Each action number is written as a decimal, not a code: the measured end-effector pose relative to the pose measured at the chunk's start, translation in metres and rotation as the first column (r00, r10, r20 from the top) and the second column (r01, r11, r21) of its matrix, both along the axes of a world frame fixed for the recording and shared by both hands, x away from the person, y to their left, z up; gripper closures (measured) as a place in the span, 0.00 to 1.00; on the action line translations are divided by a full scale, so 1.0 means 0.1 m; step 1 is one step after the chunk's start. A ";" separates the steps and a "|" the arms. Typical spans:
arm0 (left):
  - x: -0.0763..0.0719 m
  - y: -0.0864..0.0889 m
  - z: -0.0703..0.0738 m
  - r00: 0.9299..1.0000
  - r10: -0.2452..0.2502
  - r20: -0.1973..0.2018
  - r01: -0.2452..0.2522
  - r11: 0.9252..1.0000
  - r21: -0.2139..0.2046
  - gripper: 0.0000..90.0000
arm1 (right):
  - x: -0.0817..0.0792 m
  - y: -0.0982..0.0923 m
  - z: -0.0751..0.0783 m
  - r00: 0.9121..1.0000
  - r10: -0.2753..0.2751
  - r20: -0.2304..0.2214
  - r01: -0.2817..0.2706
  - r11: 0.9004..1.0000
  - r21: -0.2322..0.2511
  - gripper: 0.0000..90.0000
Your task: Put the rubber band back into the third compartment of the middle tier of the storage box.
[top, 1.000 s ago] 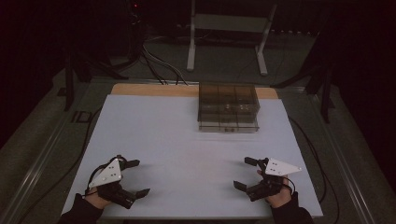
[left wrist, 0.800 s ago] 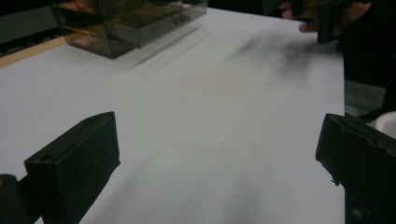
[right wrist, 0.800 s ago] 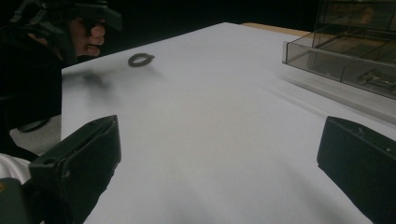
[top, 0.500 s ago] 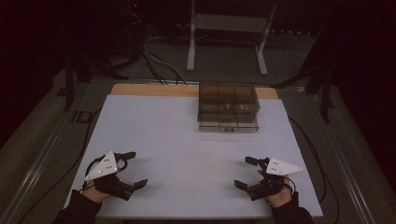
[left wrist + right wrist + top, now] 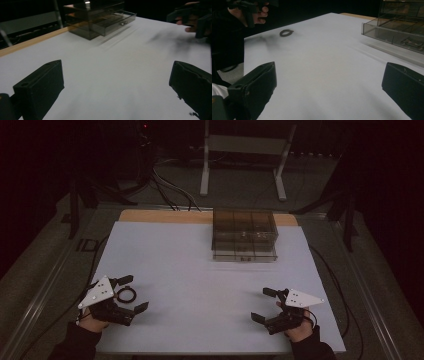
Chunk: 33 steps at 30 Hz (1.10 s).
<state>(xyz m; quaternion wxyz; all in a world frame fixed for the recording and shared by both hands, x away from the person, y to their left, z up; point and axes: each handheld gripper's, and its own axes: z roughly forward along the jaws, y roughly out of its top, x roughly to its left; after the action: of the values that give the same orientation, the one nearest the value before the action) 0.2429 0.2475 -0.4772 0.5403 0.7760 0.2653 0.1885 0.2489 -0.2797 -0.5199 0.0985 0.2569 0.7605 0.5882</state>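
A small black ring [image 5: 126, 295] lies flat on the white sheet [image 5: 200, 270] at the near left; the right gripper view has the ring [image 5: 286, 32] far off. My left gripper [image 5: 134, 293] is open, its jaws standing either side of the ring without touching it. In its own view the left gripper [image 5: 116, 75] has bare sheet between its jaws. My right gripper [image 5: 261, 304] is open at the near right, and my right gripper [image 5: 329, 72] holds nothing. A smoky clear drawer box [image 5: 244, 236] stands at the back, its bottom drawer pulled out a little.
A small metal item [image 5: 412, 42] lies in the open drawer. A wooden strip [image 5: 165, 216] edges the table's far side. Cables [image 5: 170, 190] and a metal stand [image 5: 245, 150] sit on the floor beyond. The other hand [image 5: 192, 23] shows at the upper right of the left gripper view.
My left gripper has drifted left and a little away from me, and the black ring now lies uncovered between its jaws. The right gripper has stayed put.
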 end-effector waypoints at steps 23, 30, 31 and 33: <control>0.17 0.52 -0.19 0.963 0.258 -0.078 -0.257 0.966 0.029 0.00 | 0.01 -0.03 0.01 1.000 -0.008 -0.001 0.008 1.000 0.017 0.00; 0.23 0.60 -0.28 0.945 0.297 -0.138 -0.291 0.955 0.059 0.00 | 0.01 -0.03 0.00 1.000 -0.010 -0.003 0.010 1.000 0.018 0.00; 0.24 0.61 -0.29 0.940 0.309 -0.144 -0.303 0.951 0.063 0.00 | 0.00 -0.03 0.01 1.000 -0.007 0.000 0.007 1.000 0.017 0.00; 0.26 0.62 -0.31 0.936 0.316 -0.156 -0.309 0.948 0.071 0.00 | 0.00 -0.03 0.01 1.000 -0.008 0.000 0.008 1.000 0.018 0.00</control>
<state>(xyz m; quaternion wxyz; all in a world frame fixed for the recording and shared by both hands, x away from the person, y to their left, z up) 0.2684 0.3099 -0.5087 0.4618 0.7490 0.4247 0.2129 0.2492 -0.2824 -0.5192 0.0983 0.2607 0.7543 0.5945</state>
